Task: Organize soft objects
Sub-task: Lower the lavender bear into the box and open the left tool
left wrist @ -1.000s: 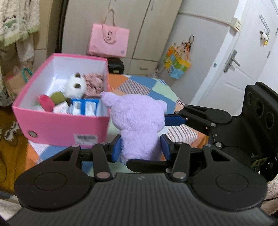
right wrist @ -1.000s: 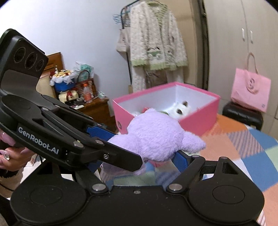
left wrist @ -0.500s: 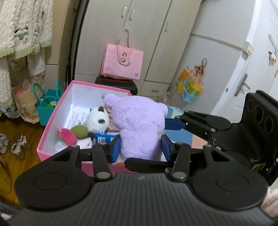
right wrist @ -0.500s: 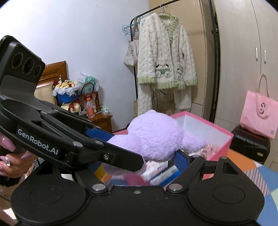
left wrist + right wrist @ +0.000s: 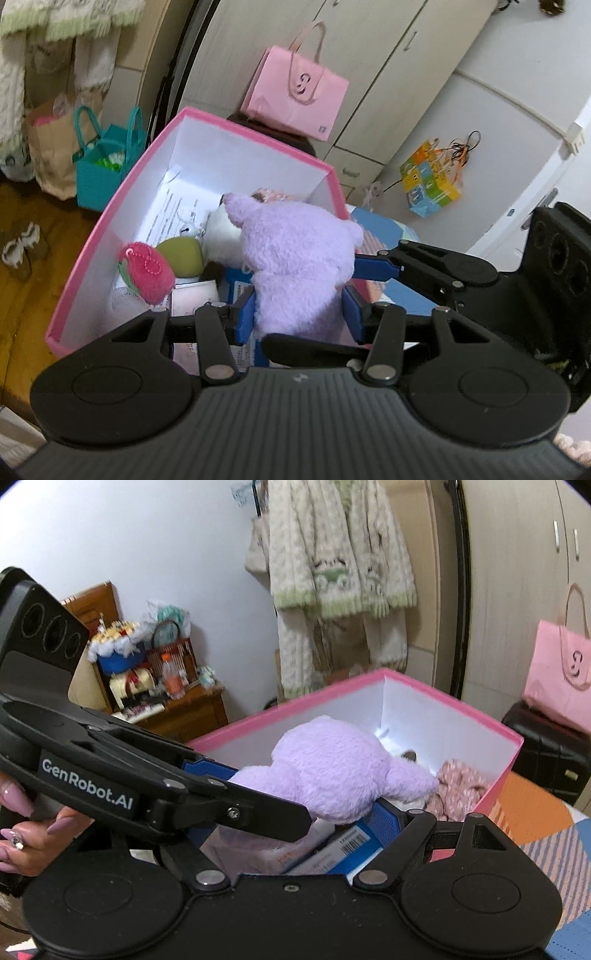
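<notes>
A purple plush bear [image 5: 299,258] hangs over the open pink box [image 5: 258,131], held from two sides. My left gripper [image 5: 299,314] is shut on its lower body, blue pads pressing both flanks. My right gripper [image 5: 306,812] is closed wide across its head; one of its fingers [image 5: 373,260] touches the head's right side. In the right wrist view the bear [image 5: 332,775] sits above the box [image 5: 443,698], and the left gripper's arm hides my right gripper's left pad. Inside lie a white plush [image 5: 221,236], a green plush [image 5: 184,254], a pink plush [image 5: 147,273] and patterned cloth [image 5: 458,786].
The box stands on a patchwork cover [image 5: 535,819]. A pink bag [image 5: 295,96] sits on a black case [image 5: 546,746] behind it. A teal bag [image 5: 103,162] stands on the wooden floor, a cardigan [image 5: 332,572] hangs beyond, and a hand [image 5: 22,830] grips the left handle.
Both grippers have carried the purple bear from beside the box to above its open top. The box now lies under the bear. Neither grip has altered.
</notes>
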A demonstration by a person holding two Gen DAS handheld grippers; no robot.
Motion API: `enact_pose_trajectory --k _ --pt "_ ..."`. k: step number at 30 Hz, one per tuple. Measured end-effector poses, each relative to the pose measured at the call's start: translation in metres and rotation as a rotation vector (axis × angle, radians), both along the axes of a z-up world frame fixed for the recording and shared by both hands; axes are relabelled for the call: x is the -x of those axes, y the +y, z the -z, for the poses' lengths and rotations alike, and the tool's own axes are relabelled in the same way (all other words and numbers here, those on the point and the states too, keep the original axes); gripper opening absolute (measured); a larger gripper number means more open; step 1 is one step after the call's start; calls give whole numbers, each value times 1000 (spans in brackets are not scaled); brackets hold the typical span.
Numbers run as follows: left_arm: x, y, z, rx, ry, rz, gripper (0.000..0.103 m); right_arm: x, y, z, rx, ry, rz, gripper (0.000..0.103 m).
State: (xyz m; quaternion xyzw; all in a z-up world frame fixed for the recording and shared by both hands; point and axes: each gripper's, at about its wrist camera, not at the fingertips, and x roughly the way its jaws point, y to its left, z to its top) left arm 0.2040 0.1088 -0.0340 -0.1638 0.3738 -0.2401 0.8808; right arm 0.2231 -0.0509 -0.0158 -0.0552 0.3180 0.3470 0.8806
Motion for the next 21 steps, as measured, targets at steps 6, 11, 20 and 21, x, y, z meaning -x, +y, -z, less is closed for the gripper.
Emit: enact_pose_trajectory --k 6,11,20,21 --pt "-14 -2 15 -6 30 -5 47 -9 10 9 100 -15 -12 88" --pt "-18 -2 20 -48 12 -66 47 -13 11 12 153 -3 -12 87" --pt "4 4 8 -65 -38 -106 49 14 -20 1 82 -41 29 86" --pt "9 3 5 -72 -50 -109 49 19 -23 -1 72 -51 36 87"
